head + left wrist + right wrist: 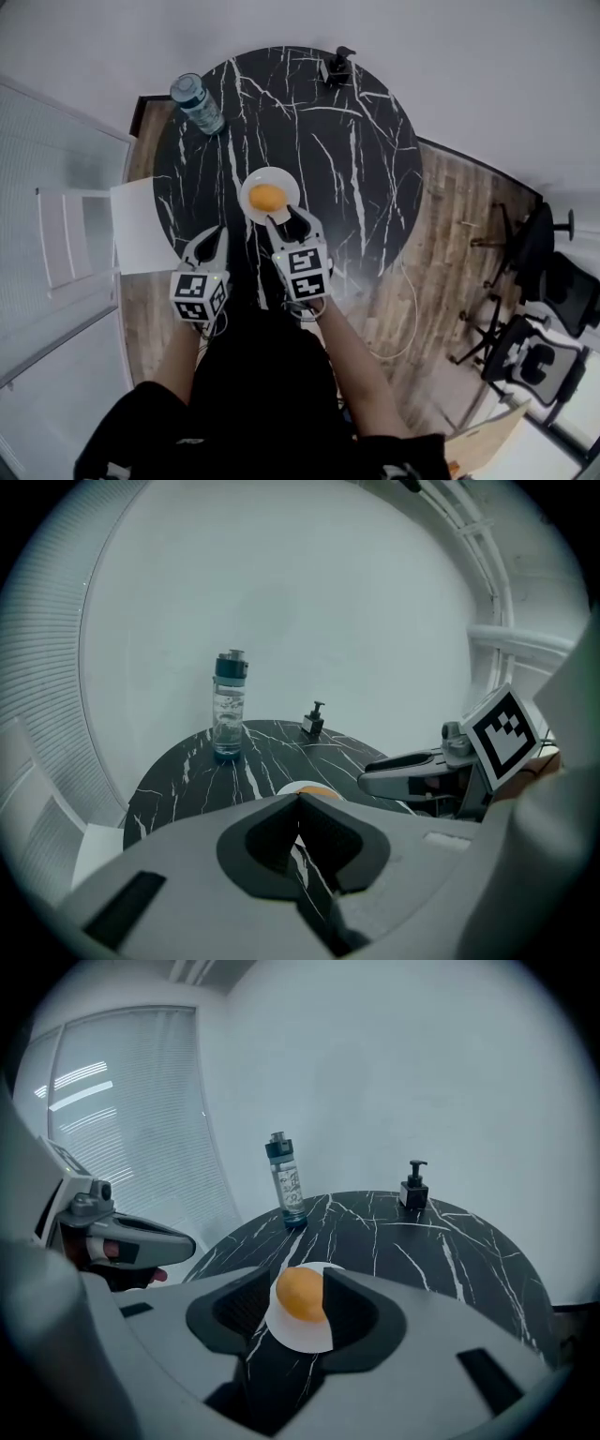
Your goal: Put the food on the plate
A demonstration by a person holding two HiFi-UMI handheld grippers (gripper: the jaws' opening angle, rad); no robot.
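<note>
The rounded orange food [267, 197] already sits on the white plate [250, 186] on the counter [356, 150] — it looks light and soft, so I'd cup its sides gently — my right claw [289, 221] spread empty, left claw [216, 234] pressed together.

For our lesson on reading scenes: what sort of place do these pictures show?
Probably an office or meeting room: swivel chairs stand near a round black table, and slatted blinds hang at one side.
</note>
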